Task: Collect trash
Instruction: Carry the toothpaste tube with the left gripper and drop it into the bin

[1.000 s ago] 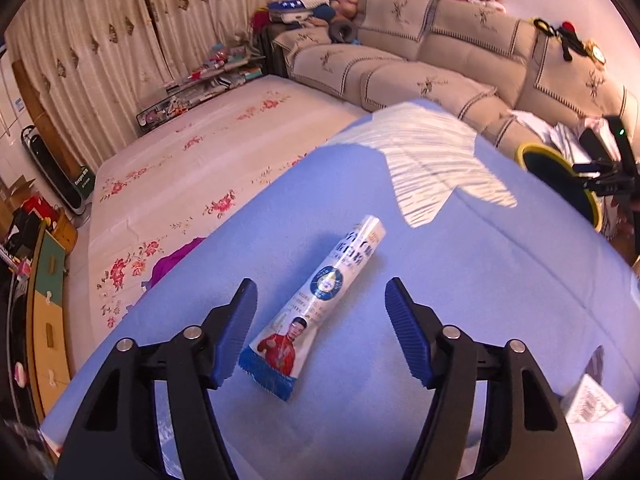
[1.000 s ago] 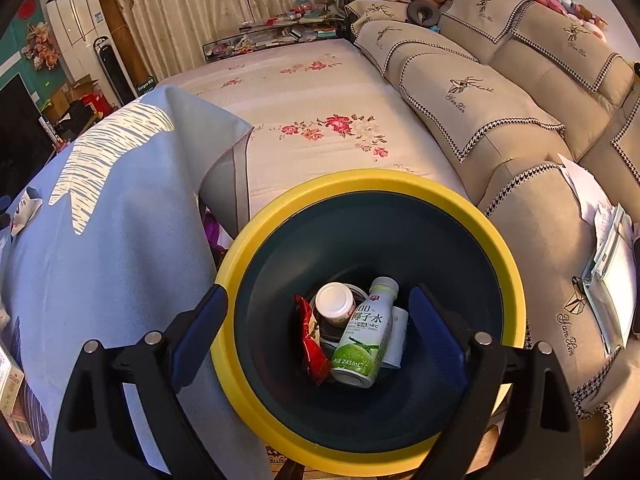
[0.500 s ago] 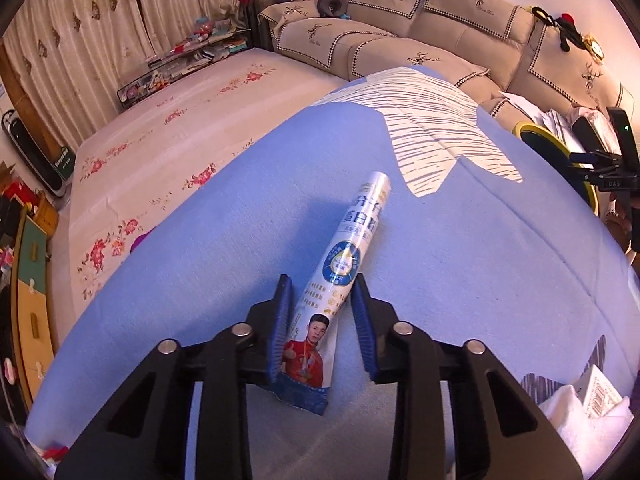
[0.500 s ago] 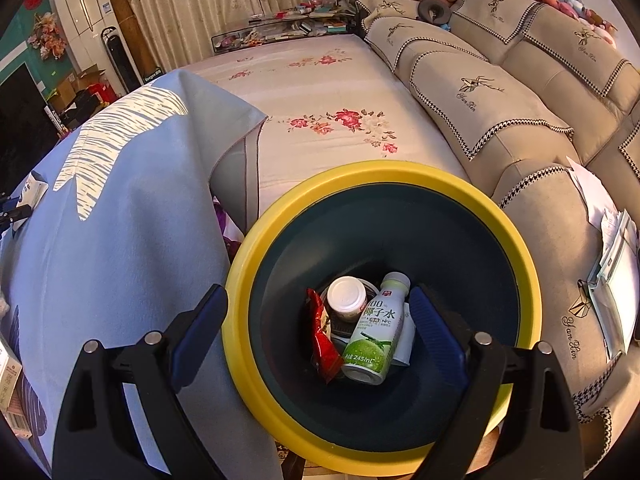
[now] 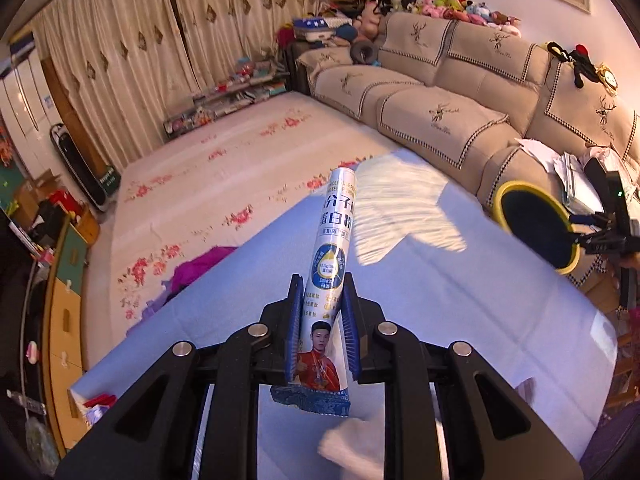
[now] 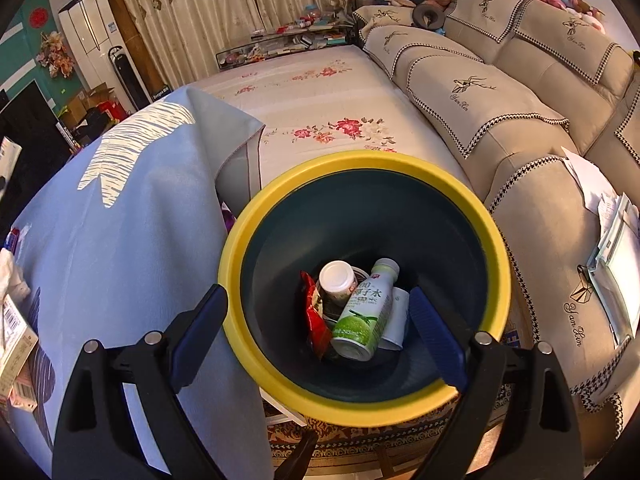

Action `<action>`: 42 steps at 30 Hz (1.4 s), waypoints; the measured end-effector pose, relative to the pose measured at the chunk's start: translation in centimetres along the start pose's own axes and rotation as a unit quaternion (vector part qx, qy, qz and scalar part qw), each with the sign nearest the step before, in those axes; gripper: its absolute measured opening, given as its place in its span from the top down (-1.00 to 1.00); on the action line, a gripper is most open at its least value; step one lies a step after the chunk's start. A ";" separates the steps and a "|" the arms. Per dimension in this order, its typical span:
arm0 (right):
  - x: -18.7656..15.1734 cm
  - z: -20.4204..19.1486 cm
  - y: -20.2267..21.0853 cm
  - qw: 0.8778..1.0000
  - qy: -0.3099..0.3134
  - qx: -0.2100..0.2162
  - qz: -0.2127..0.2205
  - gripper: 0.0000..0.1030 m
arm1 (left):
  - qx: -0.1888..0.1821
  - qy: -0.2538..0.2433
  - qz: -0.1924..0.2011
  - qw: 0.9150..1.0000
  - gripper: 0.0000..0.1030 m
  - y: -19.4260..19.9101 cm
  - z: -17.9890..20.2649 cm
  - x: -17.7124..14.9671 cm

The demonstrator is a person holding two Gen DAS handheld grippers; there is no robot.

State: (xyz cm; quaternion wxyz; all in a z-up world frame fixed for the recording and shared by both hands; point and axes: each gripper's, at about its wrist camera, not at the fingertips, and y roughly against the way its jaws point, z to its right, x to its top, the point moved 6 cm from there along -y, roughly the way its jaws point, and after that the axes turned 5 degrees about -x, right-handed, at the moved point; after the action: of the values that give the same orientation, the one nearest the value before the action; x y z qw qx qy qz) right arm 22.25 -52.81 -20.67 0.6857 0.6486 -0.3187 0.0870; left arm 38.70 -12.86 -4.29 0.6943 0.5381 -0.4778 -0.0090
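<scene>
My left gripper is shut on a long white and blue stick sachet and holds it lifted above the blue tablecloth, its far end pointing up and away. My right gripper is open and empty, hovering over the dark bin with a yellow rim. Inside the bin lie a green-labelled bottle, a white-capped jar and a red wrapper. The bin and the right gripper also show at the right of the left wrist view.
Crumpled white paper lies under my left gripper. Small cartons lie on the cloth at the left of the right wrist view. A beige sofa stands behind the bin, a floral-covered bed beyond the table.
My left gripper closed on the sachet and lifted it off the cloth, tilting it upward. My right gripper stayed open over the bin.
</scene>
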 end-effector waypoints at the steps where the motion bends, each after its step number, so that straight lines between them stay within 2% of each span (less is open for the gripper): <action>1: -0.2 0.3 0.2 1.000 0.001 0.000 0.001 -0.69 | -0.002 0.001 0.004 1.000 0.62 0.7 1.0 0.4; 5: -1.2 1.6 1.2 1.000 0.012 -0.001 0.007 -0.69 | -0.022 -0.003 0.014 1.000 0.62 2.5 7.6 1.9; 10: -2.0 3.4 2.8 1.000 0.014 -0.010 0.024 -0.69 | -0.070 -0.001 -0.004 0.998 0.62 1.0 16.2 2.8; 18: -3.6 7.9 5.5 0.997 0.009 -0.049 0.055 -0.69 | -0.150 -0.017 -0.074 0.986 0.62 -7.7 31.3 4.7; 24: -5.3 11.7 7.2 0.995 -0.005 -0.069 0.066 -0.70 | -0.160 -0.030 -0.117 0.980 0.62 -14.9 38.5 4.9; 28: -6.1 13.6 7.6 0.995 -0.019 -0.071 0.067 -0.73 | -0.156 -0.020 -0.133 0.979 0.62 -18.8 40.4 5.5; 34: -6.8 14.7 7.3 0.995 -0.025 -0.069 0.061 -0.73 | -0.145 -0.008 -0.147 0.978 0.59 -22.7 41.1 5.9; 36: -6.9 14.6 7.1 0.996 -0.026 -0.068 0.057 -0.73 | -0.136 -0.003 -0.148 0.980 0.47 -23.5 40.8 5.8; 37: -7.0 14.5 7.0 0.996 -0.026 -0.068 0.056 -0.73 | -0.129 0.000 -0.148 0.981 0.19 -24.0 40.6 5.8; 38: -7.1 14.5 6.9 0.996 -0.026 -0.067 0.054 -0.73 | -0.124 0.003 -0.145 0.982 0.03 -24.1 40.4 5.8; 42: -7.2 14.2 6.7 0.996 -0.026 -0.065 0.049 -0.73 | -0.109 0.014 -0.136 0.985 -0.02 -23.7 39.3 5.6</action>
State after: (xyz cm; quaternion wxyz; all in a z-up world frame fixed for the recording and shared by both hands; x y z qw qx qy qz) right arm 8.42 -63.15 -19.72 0.7125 0.5885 -0.3730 0.0831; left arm 27.16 -54.79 -19.93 0.7480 0.5189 -0.3866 -0.1479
